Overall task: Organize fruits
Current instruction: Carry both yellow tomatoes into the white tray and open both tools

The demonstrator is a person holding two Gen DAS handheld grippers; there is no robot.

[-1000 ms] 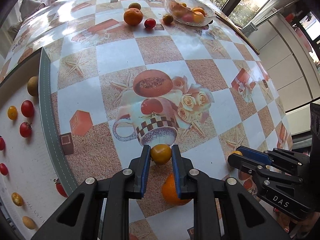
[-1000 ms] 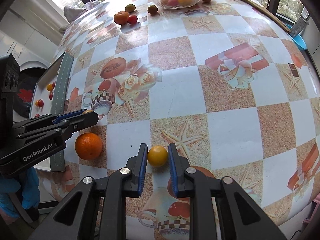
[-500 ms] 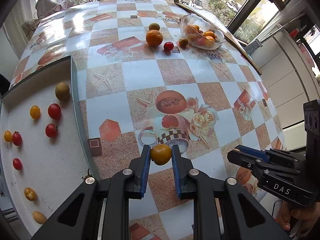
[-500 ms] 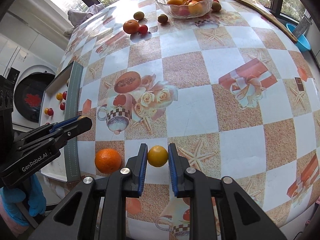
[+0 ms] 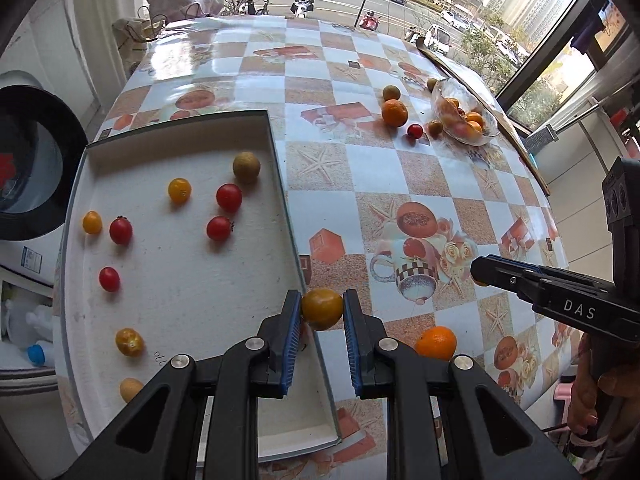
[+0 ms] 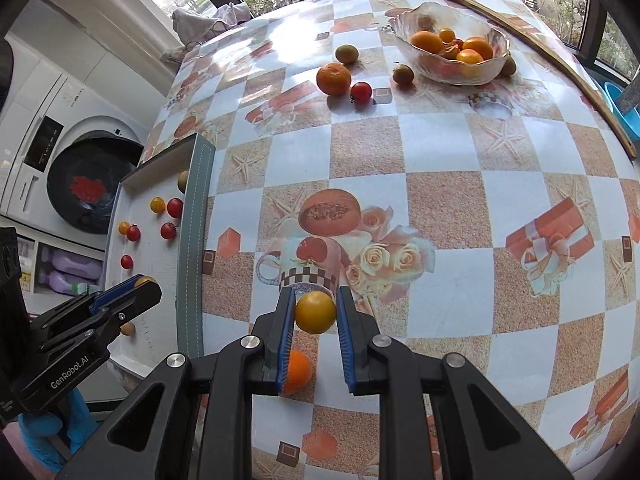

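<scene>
Both grippers had fingers clamped on little tomatoes: left gripper (image 5: pixel 322 310) held an orange-brown tomato (image 5: pixel 322 308) right over the white tray's (image 5: pixel 192 280) right rim, nearer than the right gripper (image 6: pixel 316 312) with its yellow tomato (image 6: pixel 315 312).

Left gripper (image 5: pixel 322 312): pointed steeply downward, blue-padded jaws nearly closed and pressing on both sides of a small orange-yellow tomato (image 5: pixel 322 309). Right gripper (image 6: pixel 316 312): same steep downward pitch, jaws nearly closed, clamped on a yellow tomato (image 6: pixel 315 312). A bare hand (image 5: pixel 596 396) grips the right handle; the left handle appears to be held by a blue-gloved hand (image 6: pixel 48 434), partly hidden.
</scene>
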